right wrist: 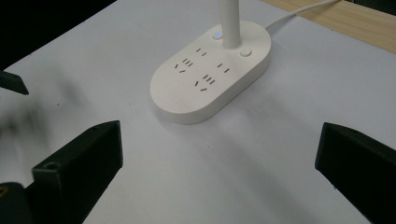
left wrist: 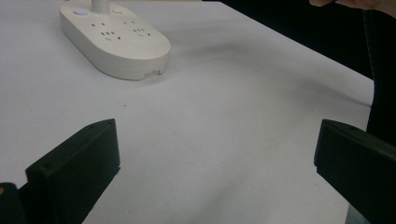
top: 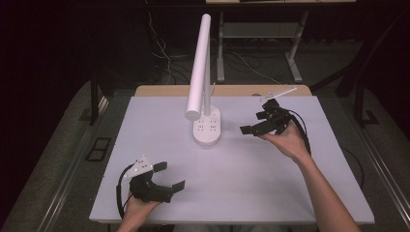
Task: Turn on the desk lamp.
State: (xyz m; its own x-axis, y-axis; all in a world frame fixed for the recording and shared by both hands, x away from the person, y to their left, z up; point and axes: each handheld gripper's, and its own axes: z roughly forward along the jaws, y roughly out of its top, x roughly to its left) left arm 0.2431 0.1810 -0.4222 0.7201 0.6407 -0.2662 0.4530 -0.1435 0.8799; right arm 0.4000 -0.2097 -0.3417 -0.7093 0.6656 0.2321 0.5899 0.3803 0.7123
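Gaping wide, empty: left tongs (top: 172, 176), right tongs (top: 255, 122) | lamp (top: 207, 126) head cropped in gripper views

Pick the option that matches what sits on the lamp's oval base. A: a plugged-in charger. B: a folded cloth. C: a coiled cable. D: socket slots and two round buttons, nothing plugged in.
D: the right gripper view shows the lamp base with bare socket slots and two round buttons beside the stem.
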